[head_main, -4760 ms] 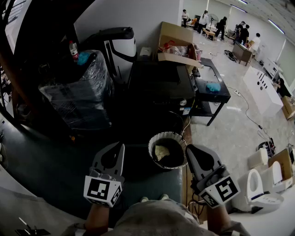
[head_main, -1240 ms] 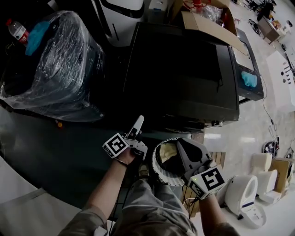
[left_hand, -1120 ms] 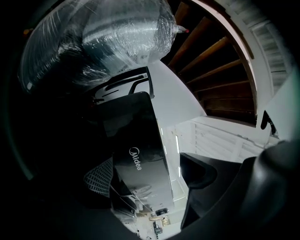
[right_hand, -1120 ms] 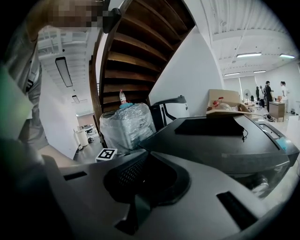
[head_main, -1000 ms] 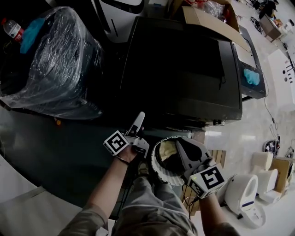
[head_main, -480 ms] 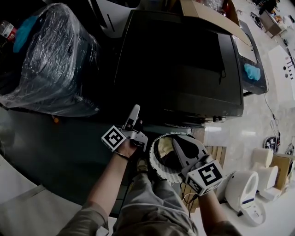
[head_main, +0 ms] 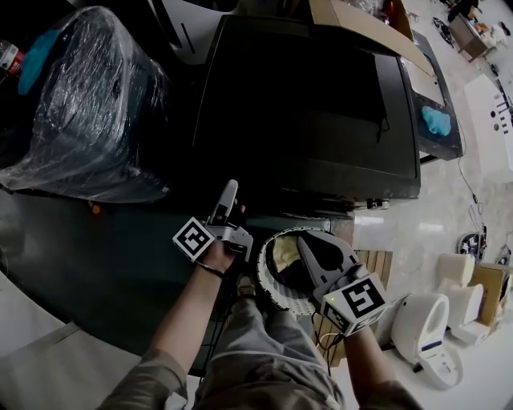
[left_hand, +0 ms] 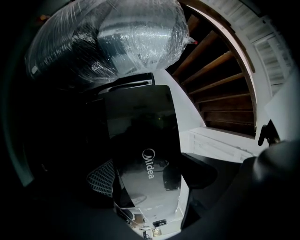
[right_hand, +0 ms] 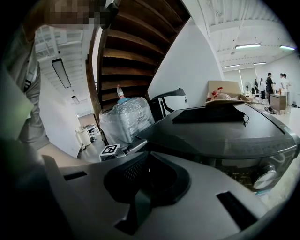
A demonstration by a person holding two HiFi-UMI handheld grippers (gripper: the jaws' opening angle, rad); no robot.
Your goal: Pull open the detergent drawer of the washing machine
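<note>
The dark washing machine (head_main: 313, 104) fills the top middle of the head view. In the left gripper view its glossy black front panel (left_hand: 145, 154) carries a white logo. I cannot pick out the detergent drawer in the dark. My left gripper (head_main: 228, 197) is turned on its side and points at the machine's front lower left edge, close to it. Its jaws (left_hand: 150, 187) look open, with the panel showing between them. My right gripper (head_main: 314, 250) is shut on nothing and hangs over a white-rimmed laundry basket (head_main: 268, 280). Its closed jaws fill the lower half of the right gripper view (right_hand: 140, 197).
A plastic-wrapped appliance (head_main: 80, 104) stands left of the machine. A cardboard box (head_main: 361, 24) and a black stand with a blue cloth (head_main: 437, 120) lie behind and to the right. White toilets (head_main: 425, 328) sit on the floor at right. A wooden staircase (left_hand: 220, 89) rises nearby.
The left gripper has rolled onto its side and reached forward to the machine's front, creeping up and left over the last second. The right gripper stays over the basket.
</note>
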